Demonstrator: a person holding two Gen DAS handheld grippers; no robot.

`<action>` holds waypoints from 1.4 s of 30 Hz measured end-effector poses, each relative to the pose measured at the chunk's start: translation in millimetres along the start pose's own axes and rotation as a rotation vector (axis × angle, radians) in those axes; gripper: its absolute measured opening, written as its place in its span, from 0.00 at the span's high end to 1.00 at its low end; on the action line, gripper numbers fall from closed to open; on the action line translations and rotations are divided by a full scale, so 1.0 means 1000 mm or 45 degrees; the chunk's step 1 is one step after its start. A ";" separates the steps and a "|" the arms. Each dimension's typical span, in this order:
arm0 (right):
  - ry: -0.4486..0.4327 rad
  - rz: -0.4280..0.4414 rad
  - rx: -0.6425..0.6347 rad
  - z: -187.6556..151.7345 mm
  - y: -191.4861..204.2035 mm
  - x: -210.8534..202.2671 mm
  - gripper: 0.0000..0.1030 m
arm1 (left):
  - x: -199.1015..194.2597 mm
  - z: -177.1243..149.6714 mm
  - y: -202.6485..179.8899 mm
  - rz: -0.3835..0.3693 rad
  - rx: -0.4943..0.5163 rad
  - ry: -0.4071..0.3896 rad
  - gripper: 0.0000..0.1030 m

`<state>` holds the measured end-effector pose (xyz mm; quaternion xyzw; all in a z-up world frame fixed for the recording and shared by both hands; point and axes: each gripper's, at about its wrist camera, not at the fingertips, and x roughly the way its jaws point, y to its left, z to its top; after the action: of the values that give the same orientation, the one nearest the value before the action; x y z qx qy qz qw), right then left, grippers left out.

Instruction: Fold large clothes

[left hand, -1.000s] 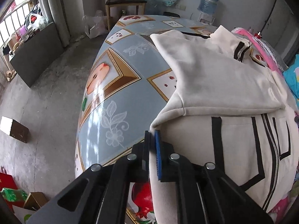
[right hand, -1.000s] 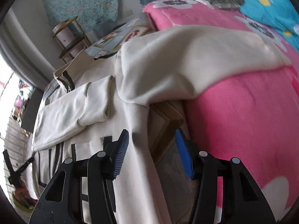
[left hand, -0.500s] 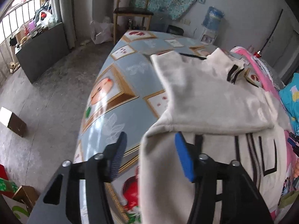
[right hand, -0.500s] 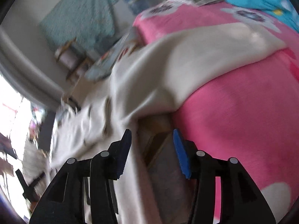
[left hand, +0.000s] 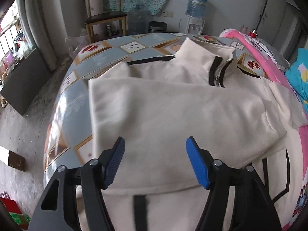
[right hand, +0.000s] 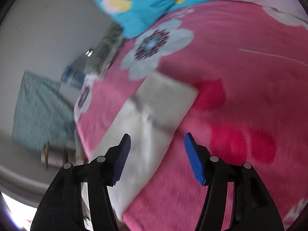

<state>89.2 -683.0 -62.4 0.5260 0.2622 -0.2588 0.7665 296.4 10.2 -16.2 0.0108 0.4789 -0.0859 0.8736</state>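
Note:
A cream zip jacket (left hand: 173, 111) with black trim lies spread on the patterned table (left hand: 77, 100), one sleeve folded across its chest and its collar (left hand: 211, 61) at the far side. My left gripper (left hand: 155, 160) hovers over the folded sleeve, its jaws opening, with only cloth below and nothing pinched. In the blurred right wrist view the jacket's other sleeve (right hand: 154, 119) lies stretched over a pink flowered blanket (right hand: 240, 96). My right gripper (right hand: 156, 157) hangs above that sleeve near its cuff, jaws opening, holding nothing.
A wooden chair (left hand: 104, 19), a dark bin (left hand: 156, 27) and a water dispenser (left hand: 196, 13) stand beyond the table. A dark cabinet (left hand: 23, 80) and a small box (left hand: 16, 161) sit on the floor at left. A turquoise cloth (right hand: 144, 5) lies on the blanket.
My left gripper let go of the jacket's edge, opened and moved over the folded sleeve. The right gripper swung away from the jacket body out to the sleeve on the blanket and opened wider.

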 end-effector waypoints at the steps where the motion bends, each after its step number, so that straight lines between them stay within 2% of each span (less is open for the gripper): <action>1: -0.007 -0.012 0.016 0.005 0.000 0.005 0.45 | 0.001 0.003 -0.004 0.000 0.006 -0.002 0.37; 7: -0.037 -0.061 0.077 0.025 -0.008 0.028 0.54 | 0.014 0.027 -0.027 -0.012 0.035 -0.019 0.36; 9: -0.073 -0.102 0.058 0.027 -0.005 0.034 0.62 | 0.024 0.033 -0.038 -0.020 0.057 -0.008 0.36; 11: -0.101 -0.149 0.030 0.028 -0.001 0.038 0.79 | 0.036 0.037 -0.050 -0.014 0.090 0.015 0.36; 13: -0.116 -0.152 0.011 0.029 0.001 0.040 0.85 | 0.044 0.037 -0.058 -0.006 0.119 0.031 0.36; 18: -0.199 -0.172 -0.187 0.024 0.035 0.022 0.87 | 0.064 0.031 -0.070 0.032 0.171 0.096 0.36; 20: -0.244 -0.147 -0.297 0.019 0.060 0.006 0.87 | 0.064 0.030 -0.069 0.029 0.165 0.085 0.35; 24: -0.296 -0.030 -0.498 0.002 0.118 -0.030 0.87 | 0.064 0.032 -0.068 0.023 0.159 0.092 0.35; 30: -0.290 0.258 -0.803 -0.061 0.215 -0.090 0.88 | 0.047 0.030 -0.064 -0.073 0.126 0.055 0.35; 35: -0.214 0.497 -1.084 -0.144 0.283 -0.126 0.88 | 0.023 0.022 -0.052 -0.179 0.068 0.027 0.35; 39: -0.074 0.645 -1.278 -0.222 0.318 -0.129 0.88 | 0.003 0.012 -0.030 -0.283 -0.022 0.013 0.35; 42: 0.055 0.676 -1.364 -0.272 0.327 -0.112 0.88 | -0.012 0.004 -0.015 -0.346 -0.064 -0.015 0.35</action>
<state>192.3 -311.0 147.8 0.1189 0.2312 0.1205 0.9581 291.1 -3.6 -2.6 -0.0765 0.4729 -0.1913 0.8567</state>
